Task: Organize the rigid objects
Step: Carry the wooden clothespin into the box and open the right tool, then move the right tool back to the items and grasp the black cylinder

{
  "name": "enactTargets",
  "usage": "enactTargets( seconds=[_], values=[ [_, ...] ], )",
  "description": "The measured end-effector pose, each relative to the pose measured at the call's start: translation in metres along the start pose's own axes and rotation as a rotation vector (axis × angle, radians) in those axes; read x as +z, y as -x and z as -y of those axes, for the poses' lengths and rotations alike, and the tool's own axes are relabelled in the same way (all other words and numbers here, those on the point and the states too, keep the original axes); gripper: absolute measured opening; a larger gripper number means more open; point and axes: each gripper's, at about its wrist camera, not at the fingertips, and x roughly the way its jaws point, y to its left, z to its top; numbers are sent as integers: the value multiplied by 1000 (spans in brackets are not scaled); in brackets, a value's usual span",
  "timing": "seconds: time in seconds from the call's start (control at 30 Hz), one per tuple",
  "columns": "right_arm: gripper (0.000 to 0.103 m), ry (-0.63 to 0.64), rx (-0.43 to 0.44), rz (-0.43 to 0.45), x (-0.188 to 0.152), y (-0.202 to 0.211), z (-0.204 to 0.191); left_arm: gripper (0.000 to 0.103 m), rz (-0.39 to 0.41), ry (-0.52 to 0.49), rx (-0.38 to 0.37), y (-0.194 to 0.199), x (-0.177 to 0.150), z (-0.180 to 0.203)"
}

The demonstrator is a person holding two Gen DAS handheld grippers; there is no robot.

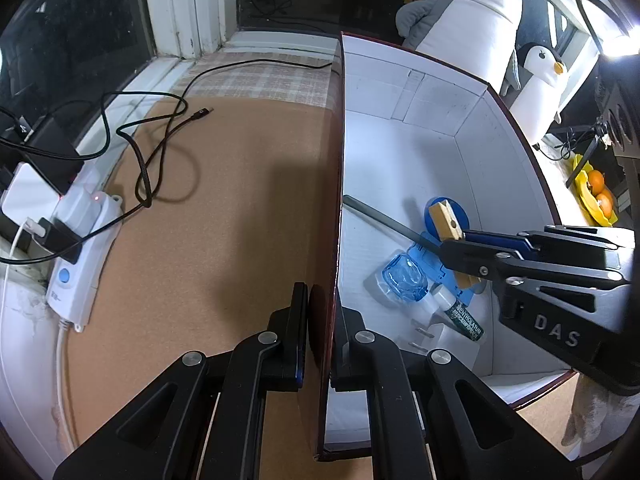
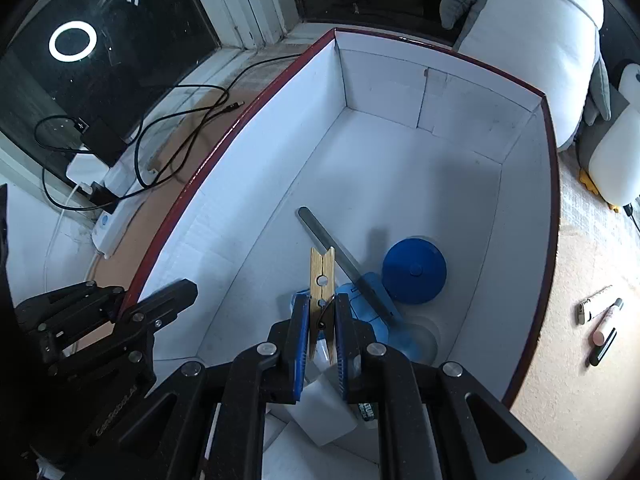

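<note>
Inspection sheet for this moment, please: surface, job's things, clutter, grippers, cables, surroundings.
Surface: brown cork mat under the box.
Job's things: white box holding a blue disc, metal file, blue bottle, lip balm tube; wooden clothespin above them.
Clutter: pens outside the box.
Grippers: left gripper clamps the box wall; right gripper holds the clothespin.
Cables: black cable looped on the mat; power strip with plugs.
Surroundings: window, penguin plushes, oranges.
</note>
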Motion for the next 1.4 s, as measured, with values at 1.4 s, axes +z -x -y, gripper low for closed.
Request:
enactTargets(
  seconds=[1.4],
  values=[
    [47, -404, -99, 208, -87, 110, 197, 16, -25, 4, 41, 13, -18, -3]
  ],
)
